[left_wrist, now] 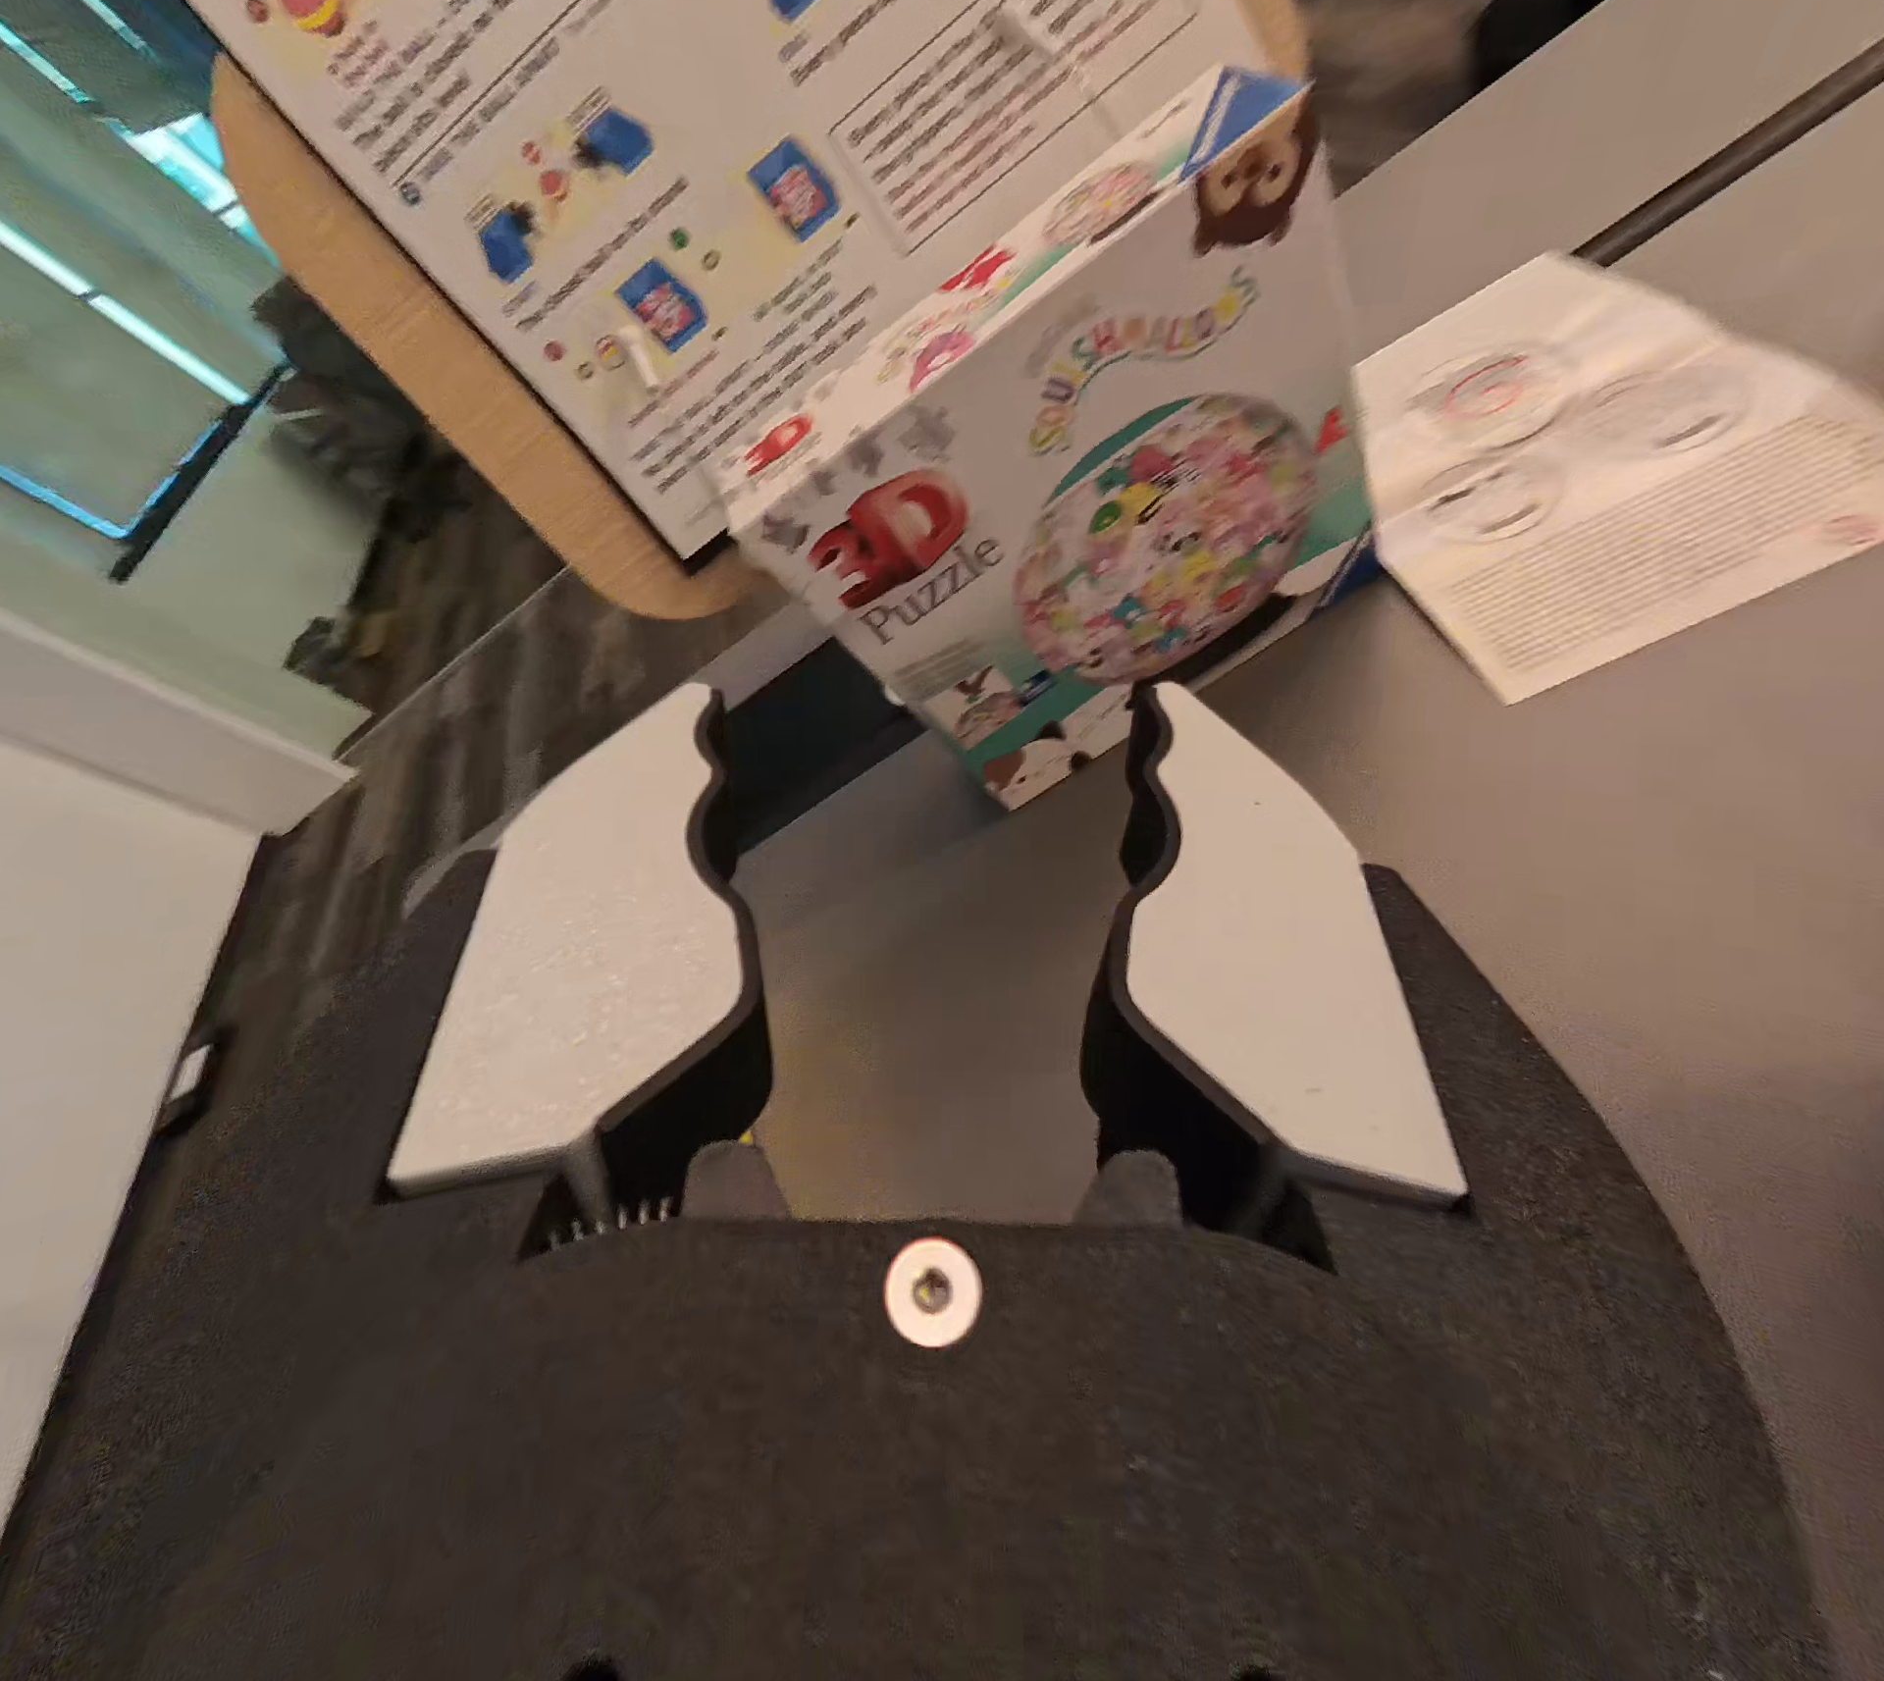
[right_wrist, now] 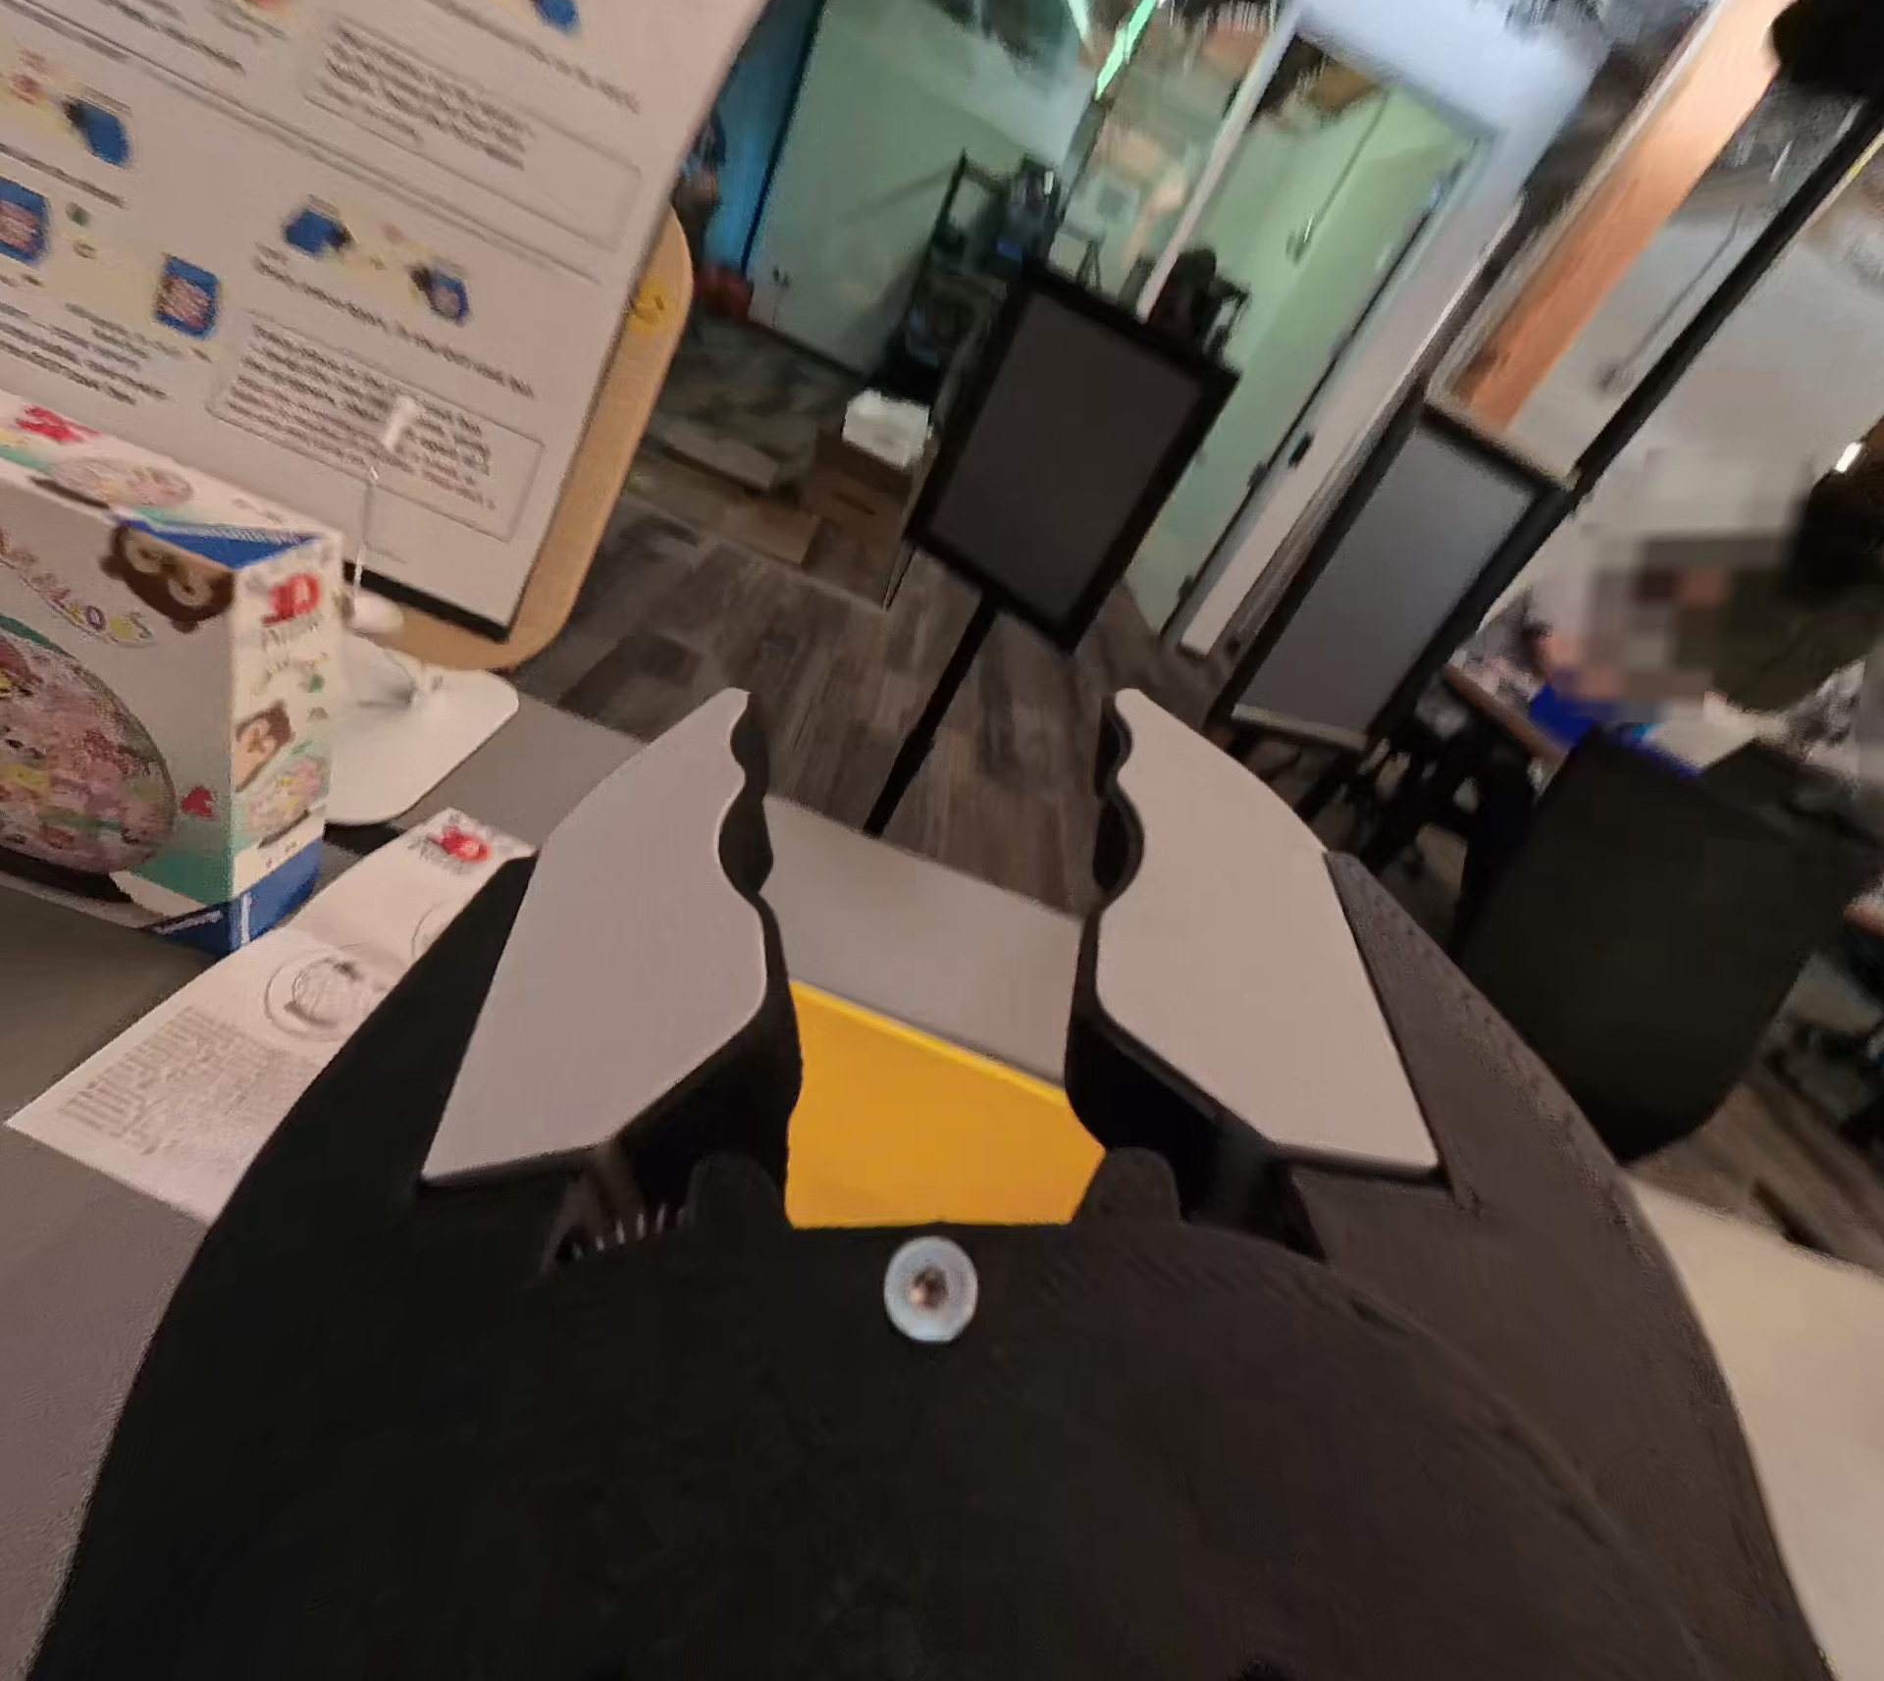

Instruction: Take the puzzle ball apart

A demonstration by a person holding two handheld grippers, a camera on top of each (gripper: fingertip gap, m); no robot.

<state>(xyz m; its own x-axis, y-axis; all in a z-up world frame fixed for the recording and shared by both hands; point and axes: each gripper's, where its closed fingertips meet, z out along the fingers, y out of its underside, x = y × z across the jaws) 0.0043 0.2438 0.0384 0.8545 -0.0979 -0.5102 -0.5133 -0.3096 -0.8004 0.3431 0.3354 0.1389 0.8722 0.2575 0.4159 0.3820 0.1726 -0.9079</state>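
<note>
Fingers [left_wrist: 602, 949] of left gripper [left_wrist: 933, 704] and right gripper [right_wrist: 923, 709] spread wide, empty, touching nothing.

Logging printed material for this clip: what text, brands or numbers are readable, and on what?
I do not copy wording; these bear print.
Puzzle box: large coloured lettering, a corner logo.
Instruction board behind it: captions, blurred.
Leaflet on the table: tiny print, unreadable.

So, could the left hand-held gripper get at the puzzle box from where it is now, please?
Probably yes. The left hand-held gripper is open and empty, pointing straight at the puzzle box, with only bare grey table between them. The leaflet lies off to one side, out of the way.
</note>
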